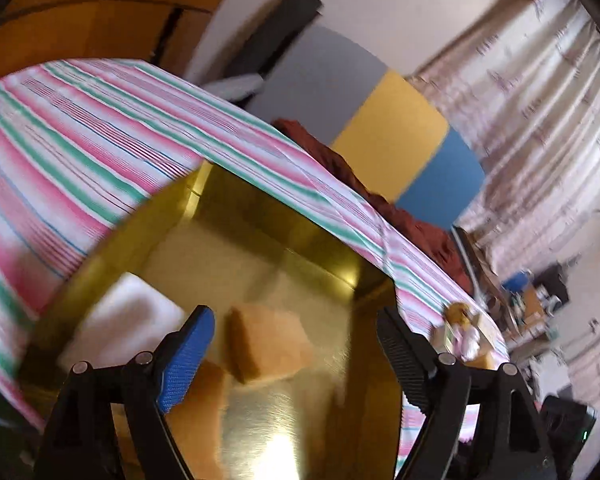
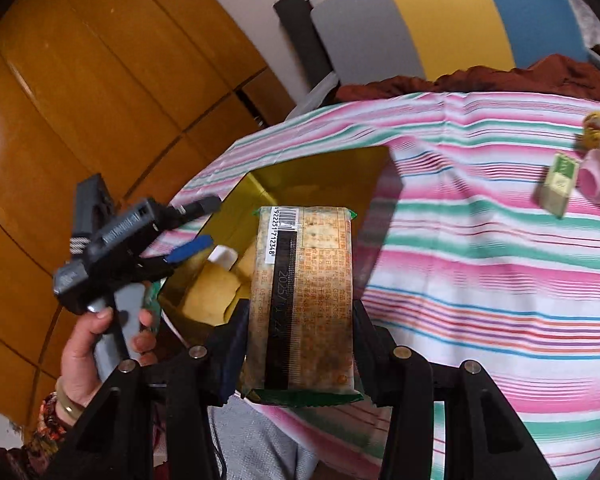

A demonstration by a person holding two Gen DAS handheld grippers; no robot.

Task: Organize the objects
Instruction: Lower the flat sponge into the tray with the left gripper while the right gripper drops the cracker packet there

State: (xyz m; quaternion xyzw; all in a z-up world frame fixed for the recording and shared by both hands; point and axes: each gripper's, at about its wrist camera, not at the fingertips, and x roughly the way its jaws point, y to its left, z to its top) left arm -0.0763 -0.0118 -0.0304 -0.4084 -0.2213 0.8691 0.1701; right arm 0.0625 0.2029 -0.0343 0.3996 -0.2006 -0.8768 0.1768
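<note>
A desk under a striped cloth (image 2: 480, 248) of pink, green and white fills most of both views. On it stands a gold box (image 1: 260, 216) with shiny walls and floor, open at the top. Inside lie tan, cake-like blocks (image 1: 266, 346) and something white (image 1: 128, 320), too blurred to name.

The right gripper (image 2: 300, 340) has its jaws clenched on a cracker packet (image 2: 304, 292) — a long wrapped pack with green ends, a barcode and a dark printed strip — held lengthwise just at the near edge of the gold box, above the cloth.

The left gripper (image 1: 296, 344) hangs over the box with its jaws released and spread wide, nothing between them; one blue pad (image 1: 188, 360) shows above the tan blocks. In the right wrist view a hand (image 2: 96, 344) grips its handle at the box's left side.

Far off on the cloth's right lie a small green-and-cream carton (image 2: 558, 188), and touching it a small pink and yellow toy (image 2: 598, 160) — well apart from the box.
</note>
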